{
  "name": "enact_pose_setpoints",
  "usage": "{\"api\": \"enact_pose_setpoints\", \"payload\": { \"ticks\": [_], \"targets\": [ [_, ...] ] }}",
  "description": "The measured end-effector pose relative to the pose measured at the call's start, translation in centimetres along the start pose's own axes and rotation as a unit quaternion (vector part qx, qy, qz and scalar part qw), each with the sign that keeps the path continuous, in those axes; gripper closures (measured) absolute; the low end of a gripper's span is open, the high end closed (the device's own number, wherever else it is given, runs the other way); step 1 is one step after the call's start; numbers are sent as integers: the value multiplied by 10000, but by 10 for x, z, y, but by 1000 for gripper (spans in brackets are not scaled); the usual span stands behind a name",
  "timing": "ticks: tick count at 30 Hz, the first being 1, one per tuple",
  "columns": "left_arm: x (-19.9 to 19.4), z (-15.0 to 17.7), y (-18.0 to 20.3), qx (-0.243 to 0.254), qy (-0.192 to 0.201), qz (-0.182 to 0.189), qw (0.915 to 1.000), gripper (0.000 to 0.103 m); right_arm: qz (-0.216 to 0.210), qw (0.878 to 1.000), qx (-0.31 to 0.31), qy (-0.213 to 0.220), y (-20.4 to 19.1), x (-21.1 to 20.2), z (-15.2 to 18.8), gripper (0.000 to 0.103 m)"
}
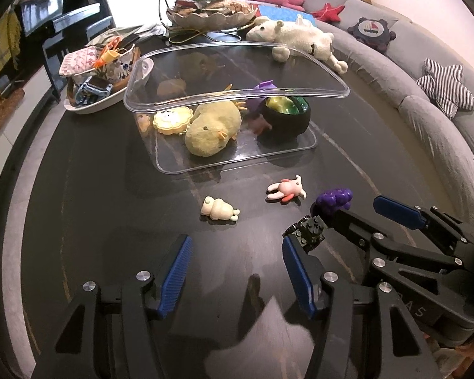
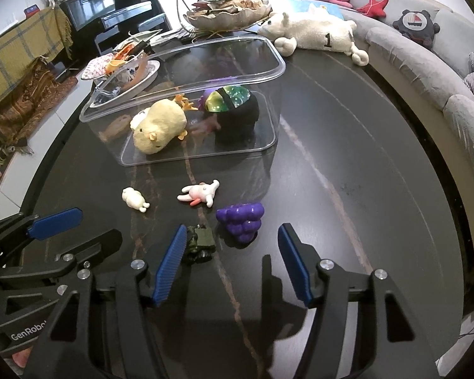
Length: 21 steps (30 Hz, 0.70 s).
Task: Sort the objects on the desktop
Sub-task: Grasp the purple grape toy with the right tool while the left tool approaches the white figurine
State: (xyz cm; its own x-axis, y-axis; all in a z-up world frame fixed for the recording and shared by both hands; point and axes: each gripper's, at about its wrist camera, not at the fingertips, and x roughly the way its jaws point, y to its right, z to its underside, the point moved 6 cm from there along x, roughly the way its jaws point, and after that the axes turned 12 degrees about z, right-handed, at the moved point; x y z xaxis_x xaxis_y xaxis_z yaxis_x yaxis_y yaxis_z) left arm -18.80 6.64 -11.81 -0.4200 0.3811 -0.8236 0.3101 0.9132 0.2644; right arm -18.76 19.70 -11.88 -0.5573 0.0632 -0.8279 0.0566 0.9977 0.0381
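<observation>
A clear plastic bin stands on the dark table and holds a yellow plush, a black pot toy and other small toys. In front of it lie a cream figure, a pink rabbit figure, purple toy grapes and a small dark green brick vehicle. My left gripper is open and empty, low over the table. My right gripper is open and empty, just behind the grapes and vehicle.
A white plush sheep lies behind the bin. A cluttered dish sits at the left, a leaf-shaped bowl at the back. A grey sofa curves along the right.
</observation>
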Motion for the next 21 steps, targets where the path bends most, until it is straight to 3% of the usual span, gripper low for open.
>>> {"api": "enact_pose_setpoints", "payload": {
  "ticks": [21],
  "targets": [
    [35, -11, -14, -92, -151, -46, 9998, 49, 10, 9998, 20, -214, 0, 29, -6, 51]
  ]
}}
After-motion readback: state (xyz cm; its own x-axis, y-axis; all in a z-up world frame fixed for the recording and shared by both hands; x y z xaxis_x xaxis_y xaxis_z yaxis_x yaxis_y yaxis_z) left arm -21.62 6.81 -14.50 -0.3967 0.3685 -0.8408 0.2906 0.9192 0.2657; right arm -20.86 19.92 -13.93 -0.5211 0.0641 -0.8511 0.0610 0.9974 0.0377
